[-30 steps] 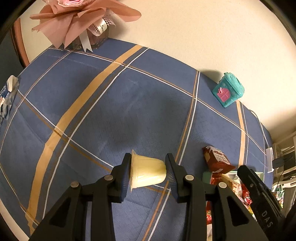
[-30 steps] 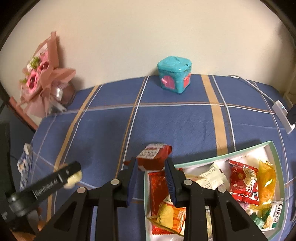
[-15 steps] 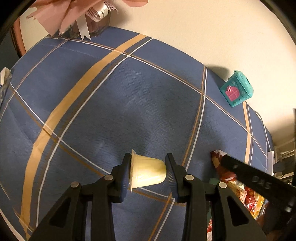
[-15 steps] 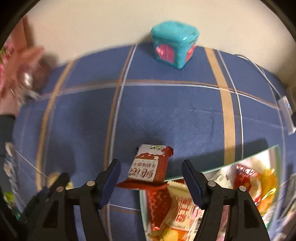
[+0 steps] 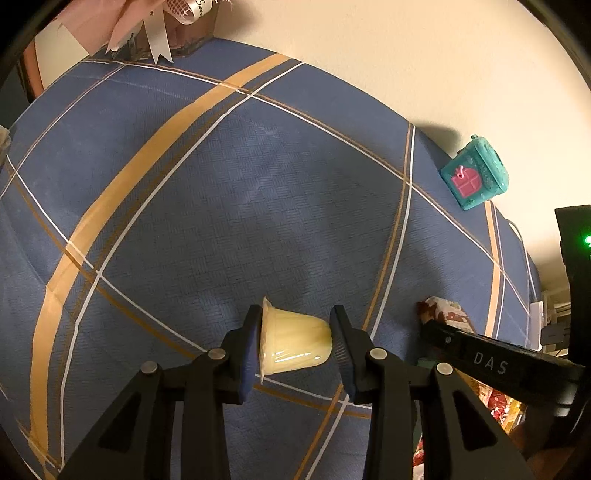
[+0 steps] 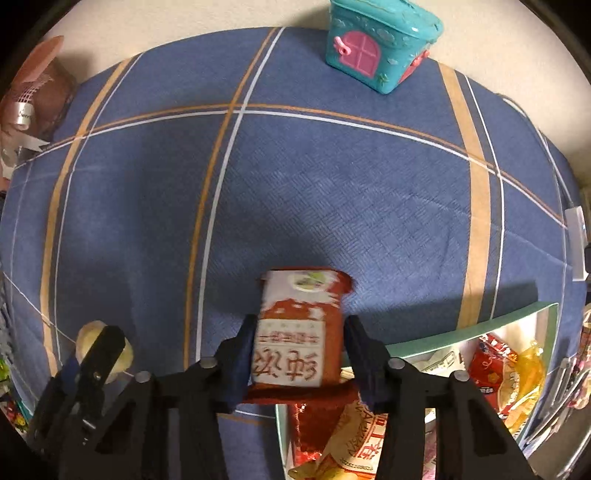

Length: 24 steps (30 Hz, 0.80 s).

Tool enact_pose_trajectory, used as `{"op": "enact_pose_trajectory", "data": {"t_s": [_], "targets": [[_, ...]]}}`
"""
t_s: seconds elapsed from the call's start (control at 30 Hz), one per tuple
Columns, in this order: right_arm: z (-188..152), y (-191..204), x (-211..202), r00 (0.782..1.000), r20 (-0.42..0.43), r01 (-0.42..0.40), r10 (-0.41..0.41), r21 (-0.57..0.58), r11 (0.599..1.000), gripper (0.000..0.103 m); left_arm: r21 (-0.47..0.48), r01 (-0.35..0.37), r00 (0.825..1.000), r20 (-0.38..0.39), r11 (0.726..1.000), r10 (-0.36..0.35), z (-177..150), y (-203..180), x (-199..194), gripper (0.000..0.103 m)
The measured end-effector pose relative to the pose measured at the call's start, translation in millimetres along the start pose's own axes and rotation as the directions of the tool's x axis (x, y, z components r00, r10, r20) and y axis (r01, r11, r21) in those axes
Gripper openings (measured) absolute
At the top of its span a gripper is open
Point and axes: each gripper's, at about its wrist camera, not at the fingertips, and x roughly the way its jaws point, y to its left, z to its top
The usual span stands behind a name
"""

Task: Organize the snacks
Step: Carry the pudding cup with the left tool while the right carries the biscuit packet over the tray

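Observation:
My left gripper (image 5: 295, 343) is shut on a pale yellow jelly cup (image 5: 293, 345), held sideways above the blue plaid tablecloth (image 5: 240, 206). The cup also shows in the right wrist view (image 6: 90, 339), behind the left gripper's finger. My right gripper (image 6: 299, 354) has its jaws around a red and white snack packet (image 6: 299, 332), which lies over the corner of a green-rimmed tray (image 6: 461, 330) full of wrapped snacks. The fingers sit close against the packet's sides. The packet's far end (image 5: 443, 312) shows in the left wrist view.
A teal toy house box (image 6: 380, 40) stands at the far edge by the wall, also in the left wrist view (image 5: 476, 177). A pink wrapped bouquet (image 5: 159, 22) sits at the far left corner. A white charger and cable (image 6: 574, 225) lie at the right.
My right gripper opened, moved forward over the red packet, and has now closed in around it. My left gripper kept hold of the jelly cup and drifted slightly forward.

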Motion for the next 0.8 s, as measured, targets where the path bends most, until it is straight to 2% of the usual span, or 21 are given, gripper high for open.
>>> {"op": "enact_pose_trajectory", "data": {"t_s": [0.1,0.43,0.63,0.8], "targets": [[-4.5,-0.8,-5.7,1.000,0.019,-0.025,0.025,0.007,1.000,0.046,-0.004,0.013,1.000,-0.005,1.000,-0.013,-0.7,0.1,-2.7,0.038],[-30.0,-19.2,-34.4,0.992,0.082,-0.098,0.095,0.037,0.994,0.045,-0.002,0.041,0.999,0.003,0.999,-0.041,-6.9,-1.0,-24.2,0.038],[-64.7,-44.0,-57.9,0.984,0.125,-0.134,0.128,0.047,0.990,0.045,0.027,0.054,0.998,0.013,0.998,-0.055,-18.9,-5.1,-46.9,0.038],[-111.8,-70.4,-81.5,0.977,0.176,-0.136,0.123,0.067,0.988,0.045,0.099,0.065,0.998,0.016,0.993,-0.067,-39.3,-24.3,-64.0,0.038]]}}
